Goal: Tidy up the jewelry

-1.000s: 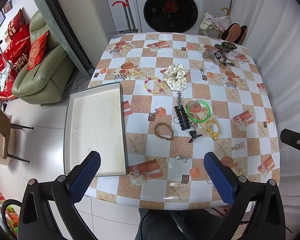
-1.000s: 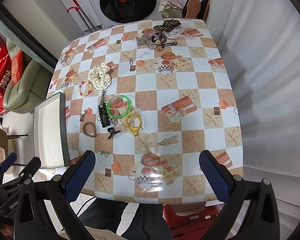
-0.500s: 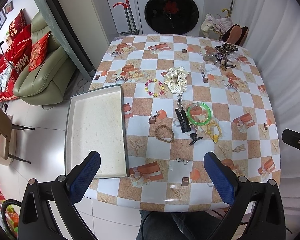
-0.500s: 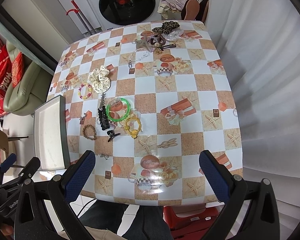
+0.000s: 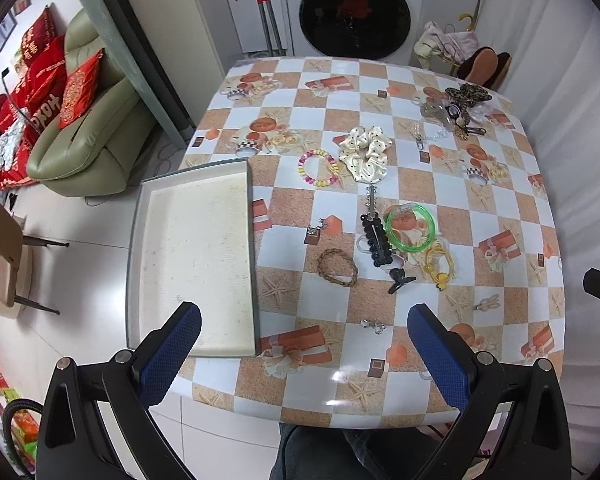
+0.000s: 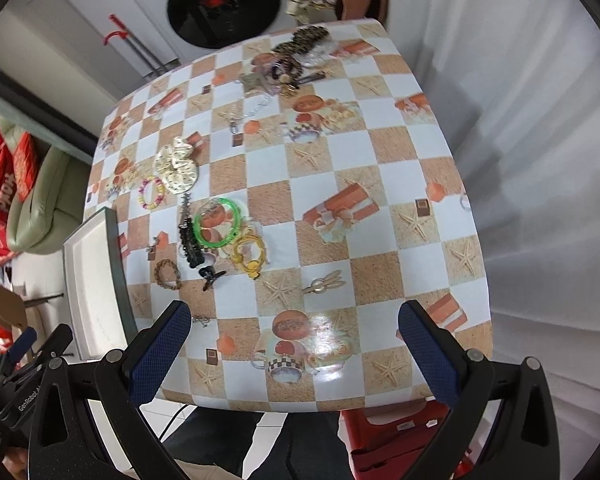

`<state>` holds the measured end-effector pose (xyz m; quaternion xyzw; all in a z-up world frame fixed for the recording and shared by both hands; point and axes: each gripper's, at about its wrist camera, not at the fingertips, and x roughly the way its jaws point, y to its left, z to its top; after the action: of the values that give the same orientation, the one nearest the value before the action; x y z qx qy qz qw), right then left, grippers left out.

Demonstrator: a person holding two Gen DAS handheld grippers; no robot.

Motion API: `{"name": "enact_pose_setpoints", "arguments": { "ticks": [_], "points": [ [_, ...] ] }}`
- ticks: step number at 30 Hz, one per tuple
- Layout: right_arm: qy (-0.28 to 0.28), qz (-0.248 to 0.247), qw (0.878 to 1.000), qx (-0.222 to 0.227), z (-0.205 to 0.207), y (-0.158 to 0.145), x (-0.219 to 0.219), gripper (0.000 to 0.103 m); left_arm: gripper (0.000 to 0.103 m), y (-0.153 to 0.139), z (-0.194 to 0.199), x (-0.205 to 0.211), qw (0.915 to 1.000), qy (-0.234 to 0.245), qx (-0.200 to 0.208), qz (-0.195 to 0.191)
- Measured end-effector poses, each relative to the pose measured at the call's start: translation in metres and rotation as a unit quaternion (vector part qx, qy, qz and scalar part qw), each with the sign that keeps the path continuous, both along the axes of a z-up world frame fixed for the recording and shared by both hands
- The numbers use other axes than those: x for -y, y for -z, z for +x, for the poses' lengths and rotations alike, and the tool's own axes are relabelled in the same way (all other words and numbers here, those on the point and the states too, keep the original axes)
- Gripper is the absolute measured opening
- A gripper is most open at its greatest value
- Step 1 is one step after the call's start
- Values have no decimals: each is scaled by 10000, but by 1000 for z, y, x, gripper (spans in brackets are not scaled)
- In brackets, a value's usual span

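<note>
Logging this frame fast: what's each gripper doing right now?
Left gripper: open, holding nothing.
Right gripper: open, holding nothing.

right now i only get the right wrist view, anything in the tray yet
Observer: No. The left wrist view shows the tray's whole floor, and nothing lies on it.
Operator: is the left tool open
Observer: Yes, the left tool is open and holds nothing.
Operator: that silver clasp half behind my finger, tangled with anything
Observer: No. The clasp lies alone, apart from the other jewelry.
</note>
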<state>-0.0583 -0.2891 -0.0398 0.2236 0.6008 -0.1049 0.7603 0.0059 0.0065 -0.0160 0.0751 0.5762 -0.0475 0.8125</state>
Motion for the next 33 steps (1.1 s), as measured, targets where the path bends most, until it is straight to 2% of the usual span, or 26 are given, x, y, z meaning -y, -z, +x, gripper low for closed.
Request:
{"name": "enact_pose_setpoints", "arguments": {
  "ticks": [8,16,24,28,30,33],
  "points": [
    [188,75,9998,-93,9,26,15,103,103,21,36,12,9993,353,-125,42],
    [250,230,9991,-269,50,62,-9,103,103,58,111,13,9973,669,-285,-104],
    [494,150,9972,-537,96,105,-32,103,100,116,202,17,9939,986,-490,-87],
    [444,39,9969,-648,117,128,-38,103,99,147,229,20,9919,1123,-588,24],
    [375,-33,9964,-758,128,142,-43,102,90,163,238,22,9903,1224,-661,73],
    [249,-68,9956,-898,141,162,-48,94,89,184,248,22,9890,1256,-767,135]
  ]
}}
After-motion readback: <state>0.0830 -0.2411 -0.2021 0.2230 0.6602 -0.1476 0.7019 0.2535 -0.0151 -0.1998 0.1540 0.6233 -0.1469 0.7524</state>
